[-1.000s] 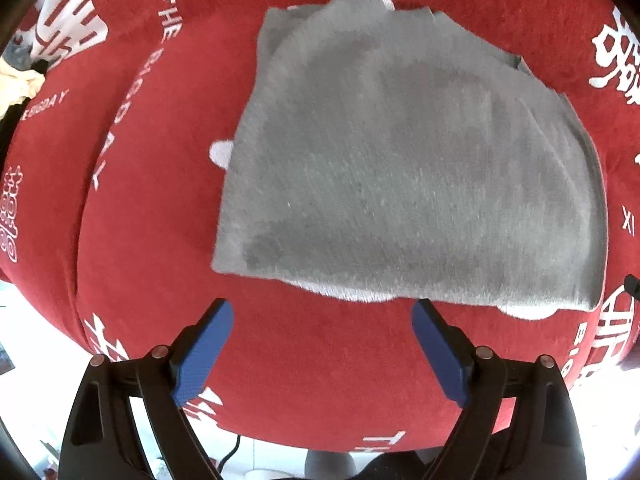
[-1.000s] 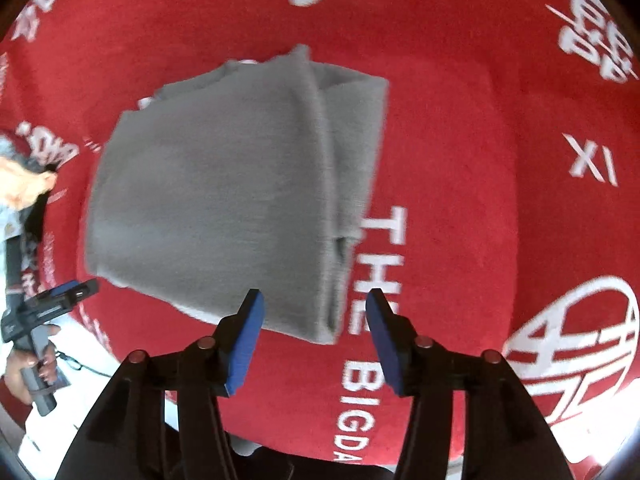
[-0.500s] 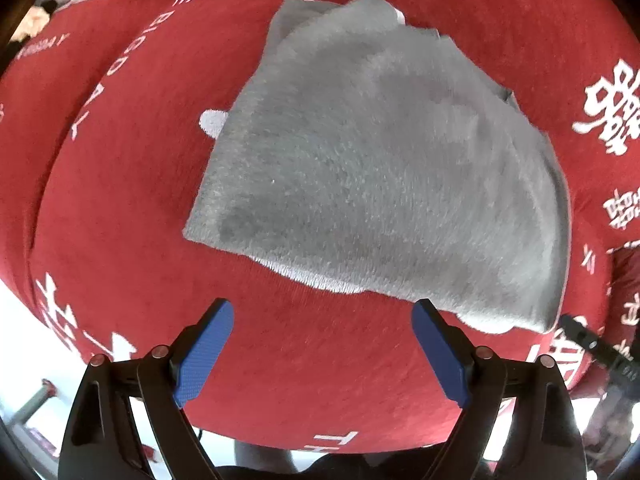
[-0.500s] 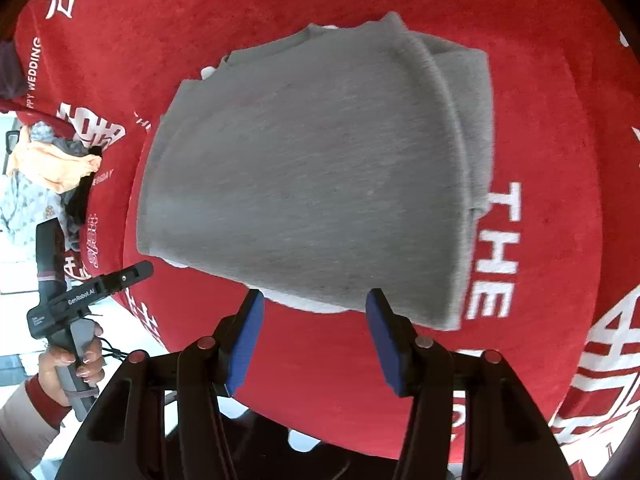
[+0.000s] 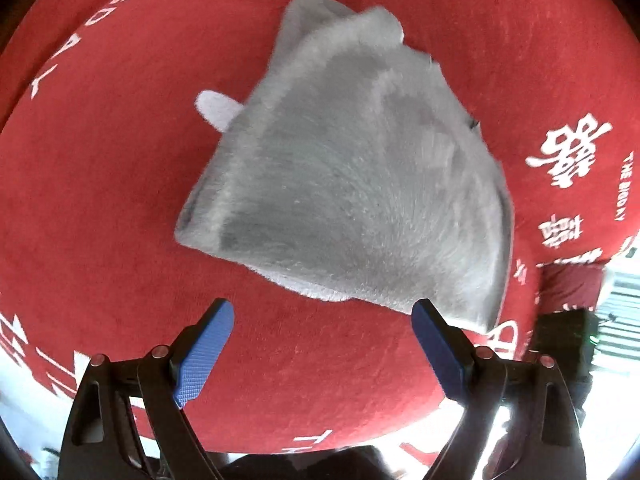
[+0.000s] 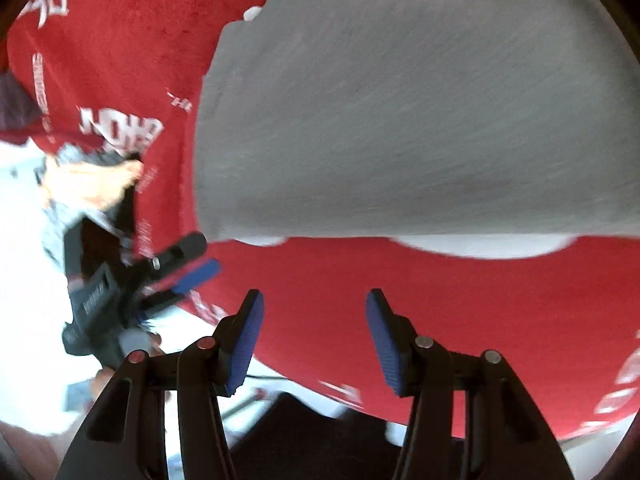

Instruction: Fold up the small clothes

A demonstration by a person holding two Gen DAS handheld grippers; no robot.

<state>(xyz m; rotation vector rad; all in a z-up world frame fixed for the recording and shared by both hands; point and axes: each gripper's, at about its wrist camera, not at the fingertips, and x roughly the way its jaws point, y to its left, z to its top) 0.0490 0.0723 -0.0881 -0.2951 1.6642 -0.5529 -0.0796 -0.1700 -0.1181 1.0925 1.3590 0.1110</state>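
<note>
A folded grey garment (image 5: 360,184) lies flat on a red cloth with white lettering (image 5: 100,200). In the right wrist view the garment (image 6: 420,112) fills the upper frame. My left gripper (image 5: 320,344) is open and empty, hovering just short of the garment's near edge. My right gripper (image 6: 314,332) is open and empty, a little short of the garment's near edge. The left gripper also shows in the right wrist view (image 6: 172,280) at the left, near the cloth's edge.
A pile of other clothes, orange and pale blue (image 6: 84,184), lies at the left edge of the red cloth. The cloth's edge drops off close to both grippers. A dark object (image 5: 568,332) sits at the right past the cloth.
Both grippers have swung around the garment. The right one has moved much closer, so the garment now fills its view. The garment itself has stayed in place.
</note>
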